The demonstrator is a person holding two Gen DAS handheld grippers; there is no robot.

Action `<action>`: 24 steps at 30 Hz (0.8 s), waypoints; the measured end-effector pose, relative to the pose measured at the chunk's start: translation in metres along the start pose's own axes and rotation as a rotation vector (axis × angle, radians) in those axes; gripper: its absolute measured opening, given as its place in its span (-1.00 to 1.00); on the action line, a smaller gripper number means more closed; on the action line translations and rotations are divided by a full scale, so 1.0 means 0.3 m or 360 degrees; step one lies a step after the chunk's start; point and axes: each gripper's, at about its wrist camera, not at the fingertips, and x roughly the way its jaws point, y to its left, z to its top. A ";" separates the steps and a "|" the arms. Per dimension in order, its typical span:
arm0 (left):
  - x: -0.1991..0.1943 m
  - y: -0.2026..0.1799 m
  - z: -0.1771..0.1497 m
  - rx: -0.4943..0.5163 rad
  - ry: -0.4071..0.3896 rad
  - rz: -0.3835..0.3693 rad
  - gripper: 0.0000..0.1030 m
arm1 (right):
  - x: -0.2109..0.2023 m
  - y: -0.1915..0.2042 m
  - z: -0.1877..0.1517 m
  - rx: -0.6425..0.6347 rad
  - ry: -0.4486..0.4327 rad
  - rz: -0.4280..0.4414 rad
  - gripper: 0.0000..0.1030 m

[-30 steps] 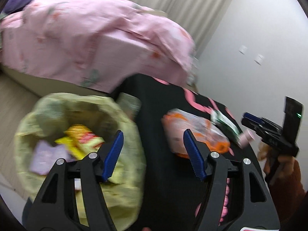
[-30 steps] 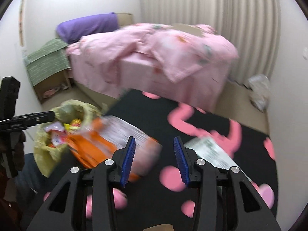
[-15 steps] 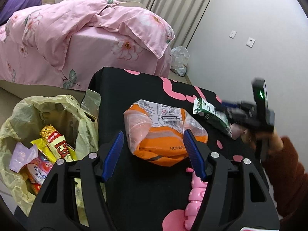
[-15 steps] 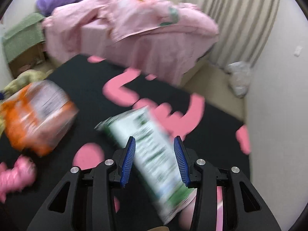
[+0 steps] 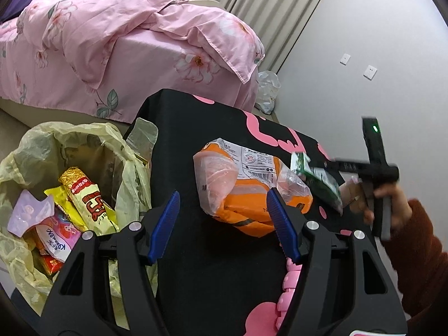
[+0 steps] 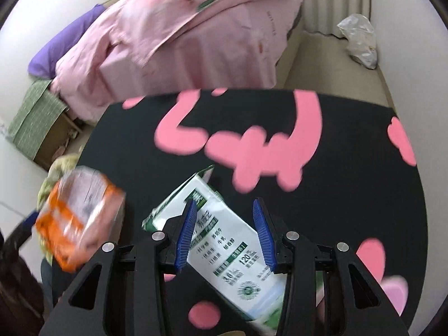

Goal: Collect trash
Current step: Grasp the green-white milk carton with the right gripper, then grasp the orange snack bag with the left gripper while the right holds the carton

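- Right wrist view has the milk carton [image 6: 224, 240] lying flat on the black table [image 6: 350, 184], directly between the spread right tongs [image 6: 224, 232], whose blue pads flank it without clearly pressing it yet.
- Likely light and empty, the carton should be stiff along its edges but crushable across its broad faces (a waxed, somewhat slippery skin); a pinch across the narrow width near mid-length looks safest.
- Its long axis runs diagonally, gabled top pointing away and to the left, base toward the camera and right.
- Just left of it sits the orange plastic package [image 5: 252, 193], soft, crinkly and puffed, best taken by a fold or corner.
- Left tongs [image 5: 224, 224] hover spread wide above that package, holding nothing.
- Beyond the table's left edge hangs the yellow trash bag [image 5: 70, 145], mouth open, already holding snack wrappers [image 5: 84, 196].
- Behind stands the bed [image 5: 112, 42] with pink bedding.
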 end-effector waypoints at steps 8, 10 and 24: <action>-0.017 0.002 -0.003 0.0004 -0.0005 -0.0004 0.19 | -0.086 0.049 -0.204 -0.0089 -0.0008 0.0201 -0.05; -0.013 0.002 -0.004 0.0001 0.0001 -0.0001 0.19 | -0.121 0.068 -0.250 -0.0175 -0.0057 0.0227 -0.05; 0.009 -0.077 -0.023 0.0134 0.0066 0.0017 0.19 | -0.196 0.172 -0.368 -0.0456 -0.0247 -0.0043 -0.04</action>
